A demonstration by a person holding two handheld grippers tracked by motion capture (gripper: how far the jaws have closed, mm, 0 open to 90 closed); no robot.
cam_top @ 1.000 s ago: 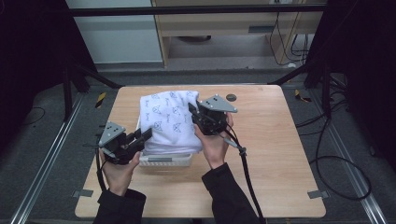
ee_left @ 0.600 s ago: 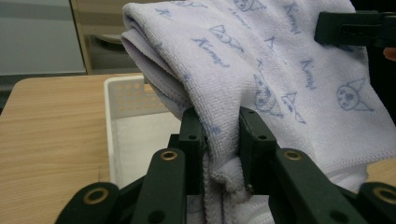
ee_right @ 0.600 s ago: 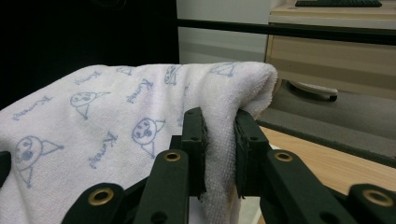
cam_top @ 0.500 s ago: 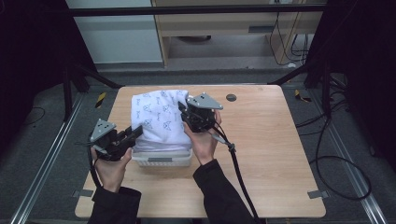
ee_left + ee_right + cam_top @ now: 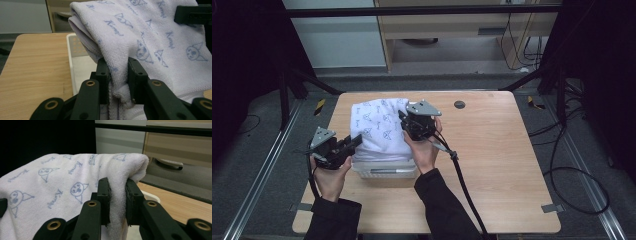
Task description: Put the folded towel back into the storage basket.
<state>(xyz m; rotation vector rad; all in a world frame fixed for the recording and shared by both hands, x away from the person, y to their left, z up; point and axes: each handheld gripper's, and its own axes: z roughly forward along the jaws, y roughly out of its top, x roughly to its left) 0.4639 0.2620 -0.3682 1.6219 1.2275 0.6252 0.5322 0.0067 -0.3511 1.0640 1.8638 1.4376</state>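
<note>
On the wooden table (image 5: 512,165) at frame centre, the white printed towel (image 5: 379,131) hangs over the white bin (image 5: 384,170), stretched left-to-right between the left gripper (image 5: 354,142) and right gripper (image 5: 404,119), each clamped on an opposite edge

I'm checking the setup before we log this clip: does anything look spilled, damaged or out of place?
Nothing stands out. The white towel is held up over the white tray, pinched by the left gripper and the right gripper. No spill or damage shows on the table.
</note>
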